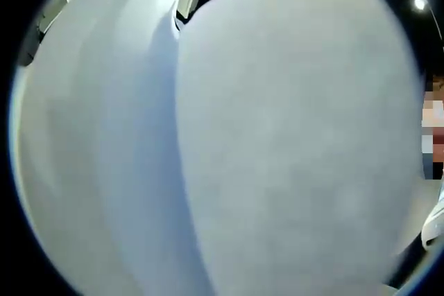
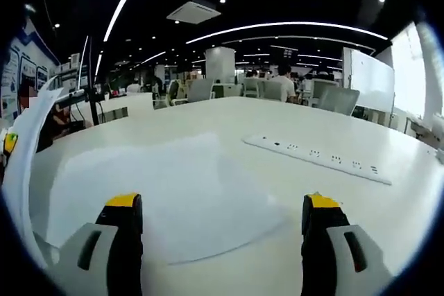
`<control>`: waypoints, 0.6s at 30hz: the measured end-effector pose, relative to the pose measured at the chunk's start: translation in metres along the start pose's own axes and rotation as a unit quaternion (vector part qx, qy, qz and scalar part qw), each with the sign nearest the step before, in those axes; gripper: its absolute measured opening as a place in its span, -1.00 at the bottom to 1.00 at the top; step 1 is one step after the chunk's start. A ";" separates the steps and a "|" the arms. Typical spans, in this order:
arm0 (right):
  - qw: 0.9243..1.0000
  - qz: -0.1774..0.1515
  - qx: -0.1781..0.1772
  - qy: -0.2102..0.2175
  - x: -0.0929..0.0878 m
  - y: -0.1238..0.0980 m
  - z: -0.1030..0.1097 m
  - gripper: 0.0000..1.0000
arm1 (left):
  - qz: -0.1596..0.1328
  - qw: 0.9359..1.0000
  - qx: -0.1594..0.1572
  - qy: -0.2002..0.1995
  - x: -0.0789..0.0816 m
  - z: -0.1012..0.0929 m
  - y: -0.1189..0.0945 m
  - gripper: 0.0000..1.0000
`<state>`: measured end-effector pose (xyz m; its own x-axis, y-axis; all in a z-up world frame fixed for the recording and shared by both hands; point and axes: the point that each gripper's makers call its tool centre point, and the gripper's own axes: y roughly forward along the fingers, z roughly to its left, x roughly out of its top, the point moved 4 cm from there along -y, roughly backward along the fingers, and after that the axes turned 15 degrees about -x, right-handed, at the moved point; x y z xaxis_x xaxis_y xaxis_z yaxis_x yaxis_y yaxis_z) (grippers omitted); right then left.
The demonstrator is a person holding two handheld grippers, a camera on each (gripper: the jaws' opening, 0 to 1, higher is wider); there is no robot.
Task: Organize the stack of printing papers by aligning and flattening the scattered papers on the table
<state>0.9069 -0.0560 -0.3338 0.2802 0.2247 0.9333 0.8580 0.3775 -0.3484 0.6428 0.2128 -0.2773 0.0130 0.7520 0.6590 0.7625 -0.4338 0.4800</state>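
White printing papers stand close against the lens in the left gripper view, as several overlapping curved sheets, and they hide the left jaws. In the right gripper view a single white sheet lies flat on the white table. My right gripper hovers open just over that sheet's near edge, its yellow-tipped jaws wide apart with nothing between them. At that view's left edge a raised, curved sheet stands up, with a small yellow part beside it.
A long white power strip lies on the table to the right of the flat sheet. Office chairs and seated people are beyond the table's far edge. A whiteboard stands at the right.
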 end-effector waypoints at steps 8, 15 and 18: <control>1.000 0.021 0.006 -0.012 -0.010 -0.002 0.005 0.80 | -0.004 1.000 -0.003 -0.005 0.000 0.000 0.000 -0.85; 1.000 0.017 0.006 -0.009 -0.009 -0.001 0.007 0.71 | -0.005 1.000 -0.004 -0.007 0.000 0.000 0.000 -0.86; 1.000 0.013 0.010 -0.011 -0.008 -0.004 0.010 0.66 | -0.005 1.000 -0.004 -0.006 0.000 0.000 0.000 -0.86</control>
<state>0.8967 -0.0507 -0.3404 0.2924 0.2541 0.9219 0.8420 0.3887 -0.3742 0.6430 0.2128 -0.2771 0.0144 0.7621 0.6473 0.7578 -0.4306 0.4902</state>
